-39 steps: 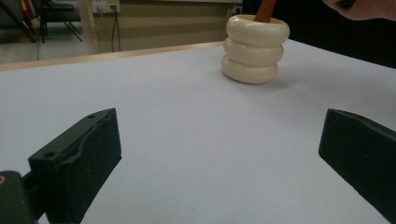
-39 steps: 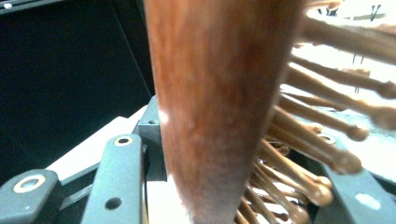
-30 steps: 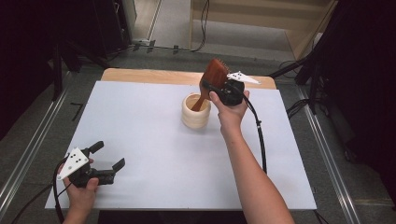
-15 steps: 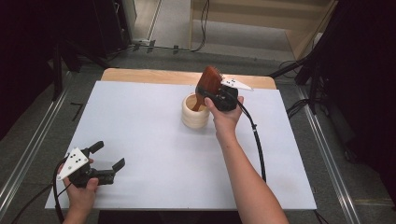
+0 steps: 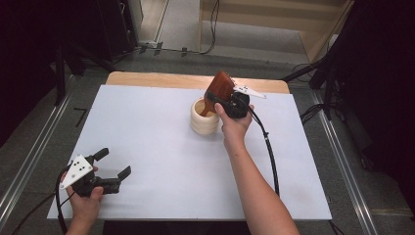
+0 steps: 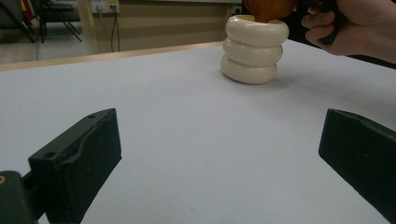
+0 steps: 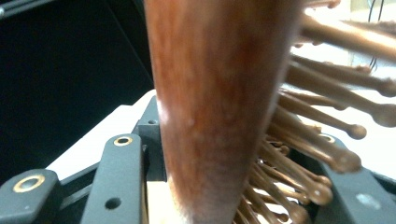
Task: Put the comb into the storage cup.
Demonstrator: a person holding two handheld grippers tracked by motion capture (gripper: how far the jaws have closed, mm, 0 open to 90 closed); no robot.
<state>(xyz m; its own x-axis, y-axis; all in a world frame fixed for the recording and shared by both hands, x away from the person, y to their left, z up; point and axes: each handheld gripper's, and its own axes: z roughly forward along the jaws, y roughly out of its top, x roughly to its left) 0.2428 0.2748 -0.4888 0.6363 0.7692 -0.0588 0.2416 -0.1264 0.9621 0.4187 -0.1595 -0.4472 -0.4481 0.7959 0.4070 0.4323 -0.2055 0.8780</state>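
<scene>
A brown wooden hairbrush (image 5: 220,87) stands tilted over a cream ribbed holder (image 5: 204,120) at the back middle of the white table, its handle end down inside the holder's mouth. My right gripper (image 5: 222,100) is shut on the brush head. In the right gripper view the brush back (image 7: 219,93) and its wooden pins (image 7: 322,121) sit between the jaws. My left gripper (image 5: 115,162) rests at the front left, open with nothing between its fingers (image 6: 79,158). From there the holder (image 6: 254,51) is seen far ahead, with the brush's end (image 6: 268,7) in it.
The white tabletop (image 5: 147,127) spreads between the two hands. A wooden strip (image 5: 156,78) runs along its far edge. The right gripper's cable (image 5: 269,152) trails down the table's right side. Dark stands and cables surround the table.
The right hand has sunk with the brush, bringing it lower into the holder. The left hand and its gripper have stayed put.
</scene>
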